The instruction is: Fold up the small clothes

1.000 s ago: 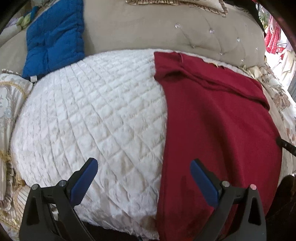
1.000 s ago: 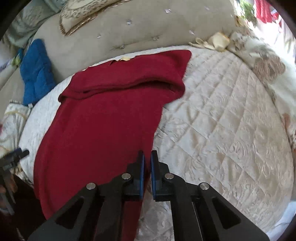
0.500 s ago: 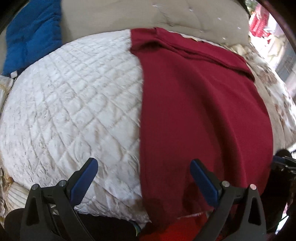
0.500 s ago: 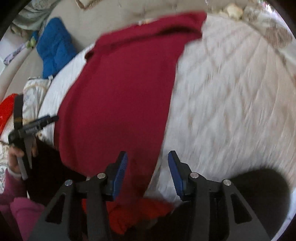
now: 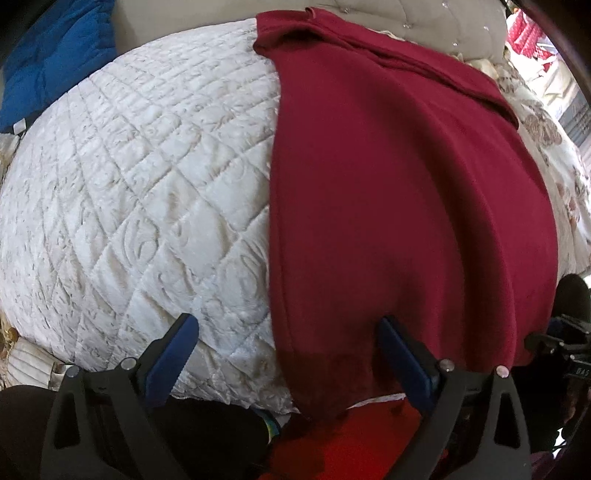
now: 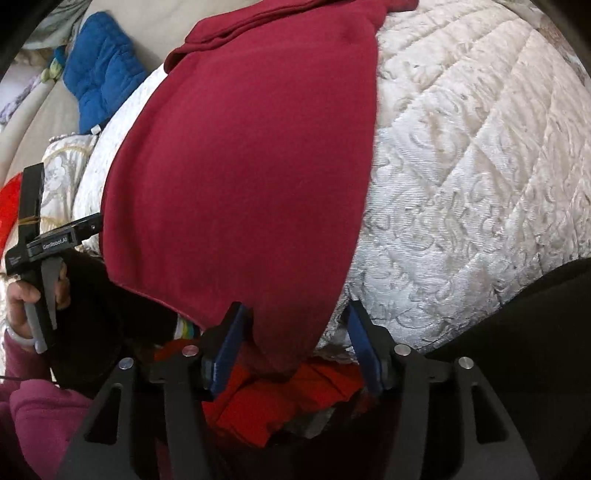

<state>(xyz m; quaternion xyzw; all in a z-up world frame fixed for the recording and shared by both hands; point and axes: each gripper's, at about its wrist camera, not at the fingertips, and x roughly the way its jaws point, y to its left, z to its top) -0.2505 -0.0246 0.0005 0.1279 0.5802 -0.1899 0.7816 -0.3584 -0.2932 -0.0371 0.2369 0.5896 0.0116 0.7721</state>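
A dark red garment (image 5: 406, 192) lies spread flat on a white quilted cushion (image 5: 140, 192), its hem hanging over the near edge. My left gripper (image 5: 286, 332) stands wide open at the hem's left corner, one finger over the quilt and one over the red cloth. In the right wrist view the same garment (image 6: 240, 166) fills the middle. The jaws of my right gripper (image 6: 297, 314) are opening, and the hem's right corner hangs loosely between them without being pinched.
A blue cushion (image 5: 48, 62) and a beige tufted backrest (image 5: 406, 14) lie beyond the quilt. Bright red-orange cloth (image 6: 295, 395) sits below the near edge. Floral fabric (image 5: 554, 147) lies at the right. A hand (image 6: 22, 295) in a magenta sleeve holds the left gripper.
My right gripper has gone from shut to open and moved toward the near edge, to the hem's right corner. My left gripper sank toward the near edge at the hem's left corner, still open.
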